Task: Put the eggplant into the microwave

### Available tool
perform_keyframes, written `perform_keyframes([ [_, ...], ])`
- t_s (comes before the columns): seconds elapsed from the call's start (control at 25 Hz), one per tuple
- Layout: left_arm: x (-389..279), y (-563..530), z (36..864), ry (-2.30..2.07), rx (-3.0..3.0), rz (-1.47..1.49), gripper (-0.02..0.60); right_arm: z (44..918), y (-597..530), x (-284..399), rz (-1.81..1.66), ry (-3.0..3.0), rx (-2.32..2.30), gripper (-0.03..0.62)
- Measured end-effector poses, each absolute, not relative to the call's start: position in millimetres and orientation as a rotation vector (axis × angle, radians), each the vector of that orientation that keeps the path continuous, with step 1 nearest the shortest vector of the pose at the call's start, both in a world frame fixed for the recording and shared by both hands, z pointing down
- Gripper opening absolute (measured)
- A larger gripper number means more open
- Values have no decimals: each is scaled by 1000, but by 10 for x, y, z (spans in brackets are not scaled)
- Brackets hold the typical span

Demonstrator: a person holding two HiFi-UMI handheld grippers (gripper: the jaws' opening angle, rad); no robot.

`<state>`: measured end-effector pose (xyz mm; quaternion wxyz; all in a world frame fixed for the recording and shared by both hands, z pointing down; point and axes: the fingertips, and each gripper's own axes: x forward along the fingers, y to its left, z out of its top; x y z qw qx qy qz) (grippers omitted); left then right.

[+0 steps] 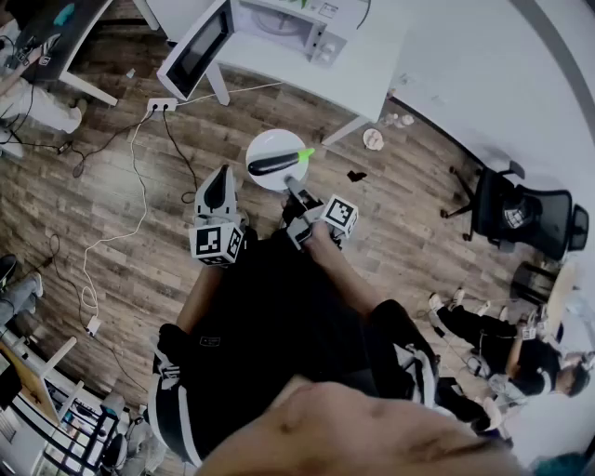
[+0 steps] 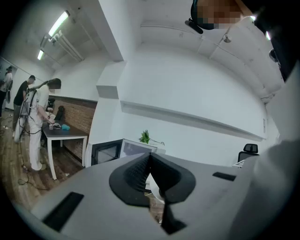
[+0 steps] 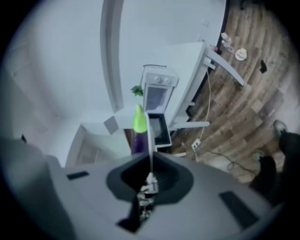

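Observation:
A dark purple eggplant (image 1: 275, 164) with a bright green stem end lies on a round white plate (image 1: 263, 147) held above the wooden floor. My right gripper (image 1: 294, 189) is shut on the plate's near rim. In the right gripper view the plate (image 3: 149, 136) shows edge-on as a thin white line between the jaws, with the eggplant (image 3: 137, 139) just left of it. The white microwave (image 1: 293, 26) stands on a table beyond, its door (image 1: 197, 48) swung open. My left gripper (image 1: 217, 189) hangs left of the plate, shut and holding nothing (image 2: 150, 155).
The microwave rests on a white table (image 1: 372, 70). A power strip (image 1: 161, 104) and cables lie on the floor to the left. A black office chair (image 1: 517, 210) and seated people are at the right. Other people stand at a small table (image 2: 65, 136).

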<state>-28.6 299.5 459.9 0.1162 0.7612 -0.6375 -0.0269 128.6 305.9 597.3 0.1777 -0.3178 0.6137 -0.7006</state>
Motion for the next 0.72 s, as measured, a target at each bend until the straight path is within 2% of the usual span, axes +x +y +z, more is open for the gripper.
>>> perform_keyframes([
  [0.72, -365, 2967, 4634, -1868, 2211, -86, 32, 5971, 3026, 1250, -1991, 1719, -890, 40],
])
